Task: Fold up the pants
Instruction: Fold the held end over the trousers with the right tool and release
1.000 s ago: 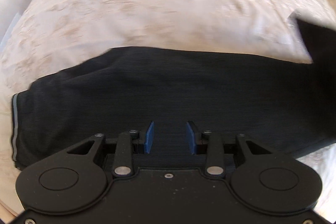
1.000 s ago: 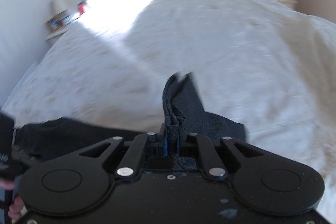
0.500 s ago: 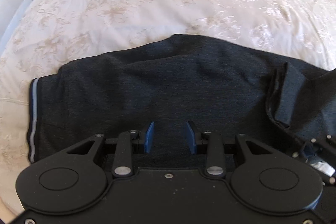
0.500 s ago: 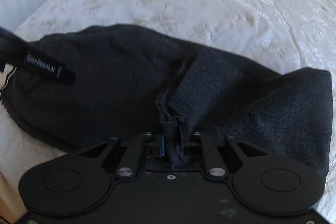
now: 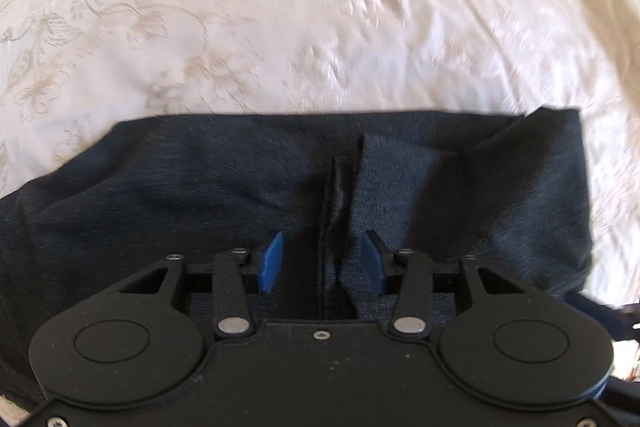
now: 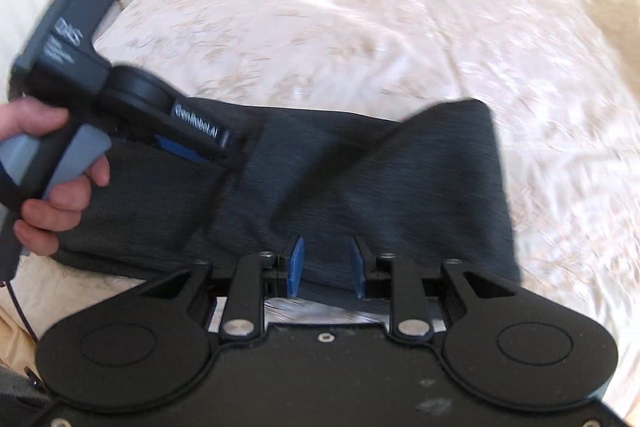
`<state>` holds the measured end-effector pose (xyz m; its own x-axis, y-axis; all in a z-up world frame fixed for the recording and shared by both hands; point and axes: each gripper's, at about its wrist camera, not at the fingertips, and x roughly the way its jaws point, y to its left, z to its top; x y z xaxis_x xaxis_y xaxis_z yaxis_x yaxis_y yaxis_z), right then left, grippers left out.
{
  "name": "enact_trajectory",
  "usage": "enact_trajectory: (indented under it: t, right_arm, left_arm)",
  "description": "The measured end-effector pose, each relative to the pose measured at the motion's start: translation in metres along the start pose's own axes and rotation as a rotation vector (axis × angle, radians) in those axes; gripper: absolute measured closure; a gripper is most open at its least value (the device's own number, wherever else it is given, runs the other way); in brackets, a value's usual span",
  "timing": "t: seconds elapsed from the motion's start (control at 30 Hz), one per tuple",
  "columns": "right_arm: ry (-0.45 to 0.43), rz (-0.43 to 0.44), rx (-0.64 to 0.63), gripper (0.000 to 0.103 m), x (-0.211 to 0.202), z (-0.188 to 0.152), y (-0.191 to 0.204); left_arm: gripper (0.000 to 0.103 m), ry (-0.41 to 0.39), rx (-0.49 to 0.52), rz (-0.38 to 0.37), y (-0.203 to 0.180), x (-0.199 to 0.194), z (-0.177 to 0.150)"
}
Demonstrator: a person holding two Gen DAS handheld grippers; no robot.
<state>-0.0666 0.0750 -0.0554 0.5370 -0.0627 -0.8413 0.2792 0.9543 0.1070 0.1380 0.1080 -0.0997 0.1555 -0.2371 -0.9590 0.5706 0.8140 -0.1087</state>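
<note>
Left wrist view: dark pants (image 5: 200, 195) lie folded across the near edge of a bed (image 5: 280, 7) covered in a cream floral spread. Above them, the left gripper (image 5: 322, 261) has just been widening, its blue pads clear of the cloth. Right wrist view: the right gripper (image 6: 326, 265) has just been opening, pads off the fabric below.

Pants (image 5: 200, 195) cut off at left edge; bedspread (image 5: 360, 27) blurred, pattern perhaps floral.
</note>
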Motion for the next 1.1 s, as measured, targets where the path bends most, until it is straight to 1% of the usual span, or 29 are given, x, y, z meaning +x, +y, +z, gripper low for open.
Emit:
enact_trajectory:
  t: [0.13, 0.2, 0.3, 0.33, 0.37, 0.4, 0.43, 0.47, 0.5, 0.53, 0.6, 0.67, 0.73, 0.77, 0.9, 0.97, 1.0, 1.03, 1.07, 1.1]
  right_arm:
    - [0.005, -0.022, 0.046, 0.076, -0.009, -0.006, -0.029]
    - [0.017, -0.033, 0.066, 0.076, -0.010, -0.005, -0.044]
    - [0.034, -0.047, 0.068, 0.076, -0.013, -0.008, -0.066]
    - [0.039, -0.051, 0.064, 0.076, -0.013, -0.009, -0.072]
    - [0.043, -0.051, 0.060, 0.076, -0.014, -0.009, -0.077]
    - [0.045, -0.049, 0.052, 0.076, -0.014, -0.006, -0.082]
    - [0.047, -0.049, 0.042, 0.076, -0.014, -0.006, -0.085]
    - [0.047, -0.051, 0.032, 0.076, -0.016, -0.005, -0.089]
    - [0.042, -0.049, 0.028, 0.076, -0.016, -0.002, -0.093]
    - [0.035, -0.044, 0.027, 0.076, -0.015, 0.001, -0.098]
    - [0.019, -0.031, 0.032, 0.076, -0.014, 0.008, -0.106]
    - [0.000, -0.011, 0.025, 0.076, -0.012, 0.018, -0.110]
    - [-0.014, 0.015, 0.015, 0.076, -0.006, 0.028, -0.112]
    - [-0.017, 0.037, 0.006, 0.076, 0.000, 0.033, -0.112]
    - [-0.012, 0.138, -0.066, 0.076, 0.022, 0.057, -0.105]
    - [0.017, 0.177, -0.097, 0.076, 0.042, 0.068, -0.101]
    - [0.041, 0.174, -0.094, 0.076, 0.057, 0.073, -0.104]
    - [0.068, 0.152, -0.075, 0.080, 0.074, 0.078, -0.108]
    - [0.101, 0.119, -0.046, 0.087, 0.094, 0.084, -0.117]
    - [0.135, 0.087, -0.023, 0.087, 0.108, 0.087, -0.126]
  left_arm:
    - [0.051, 0.045, -0.008, 0.000, -0.009, 0.017, 0.002]
    - [0.049, 0.051, -0.003, 0.002, -0.015, 0.023, 0.003]
    - [0.036, 0.068, -0.010, -0.005, -0.024, 0.032, 0.006]
    - [0.037, 0.072, -0.021, 0.000, -0.026, 0.034, 0.007]
    - [0.048, 0.062, -0.035, 0.007, -0.027, 0.034, 0.006]
    - [0.074, 0.040, -0.055, 0.015, -0.028, 0.030, 0.005]
    - [0.079, 0.017, -0.085, 0.004, -0.026, 0.024, 0.003]
    - [0.083, -0.016, -0.138, -0.021, -0.023, 0.015, -0.001]
    - [0.085, -0.050, -0.190, -0.030, -0.017, 0.005, -0.007]
    - [0.085, -0.088, -0.231, -0.021, -0.013, -0.006, -0.014]
    - [0.085, -0.140, -0.282, 0.026, -0.007, -0.024, -0.028]
    - [0.085, -0.146, -0.327, 0.055, -0.002, -0.032, -0.040]
    - [0.084, -0.132, -0.342, 0.055, 0.002, -0.031, -0.048]
    - [0.084, -0.130, -0.338, 0.064, 0.001, -0.030, -0.051]
    - [0.083, -0.137, -0.314, 0.103, -0.006, -0.016, -0.038]
    - [0.082, -0.136, -0.295, 0.116, -0.006, -0.009, -0.034]
    - [0.081, -0.131, -0.279, 0.124, -0.007, -0.007, -0.033]
    - [0.080, -0.129, -0.260, 0.132, -0.007, -0.005, -0.032]
    - [0.076, -0.128, -0.237, 0.139, -0.007, -0.001, -0.032]
    - [0.076, -0.127, -0.213, 0.145, -0.007, 0.001, -0.031]
